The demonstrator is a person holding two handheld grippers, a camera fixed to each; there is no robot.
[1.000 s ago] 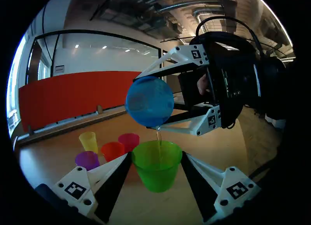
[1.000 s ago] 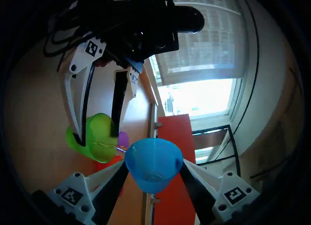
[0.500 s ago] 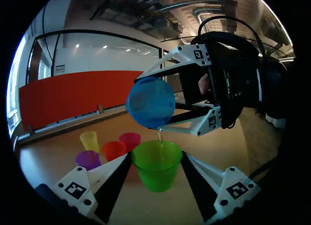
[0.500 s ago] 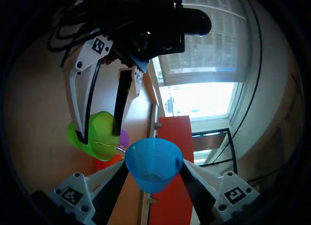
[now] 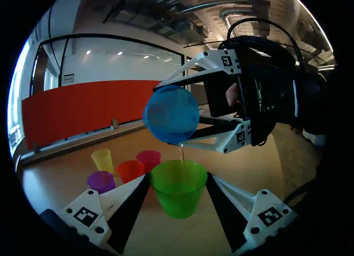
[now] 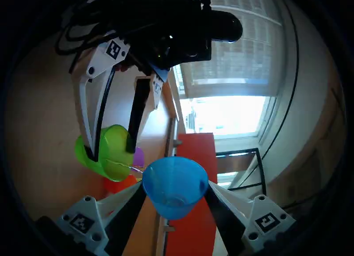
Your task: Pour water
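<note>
**Pouring stage, near to far.** You are clamping the left gripper (image 5: 177, 181) on the green cup (image 5: 178, 192), with both fingers pressing on its sides and its mouth facing up. The cup is sitting over the near part of the desk (image 5: 248, 167); whether its base is resting on the wood cannot be told.

A thin stream of water (image 5: 181, 152) is falling into the green cup, entering close to the middle of its mouth. Directly above, you are closing the right gripper (image 6: 175, 189) on the blue cup (image 6: 175, 192) and tipping it steeply, so that its lip is hanging just over the green rim.

Beyond, toward the far left of the desk, four idle cups are standing close together: purple (image 5: 101, 181), orange (image 5: 129, 170), magenta (image 5: 148, 158) and yellow (image 5: 102, 160). A red partition (image 5: 79, 105) is running behind the desk's far edge.

**Hazards, as judged from this stage.**
- Tilting the blue cup faster is likely to thicken the stream and throw it past the far rim.
- Slowing the tilt too much may let the water creep down the blue cup's outer wall and drip onto the desk.
- Either hand drifting sideways would take the stream off the opening.
- The fill level is not readable here, so overflowing is a possibility.
- Squeezing harder may be buckling the thin green wall.
</note>
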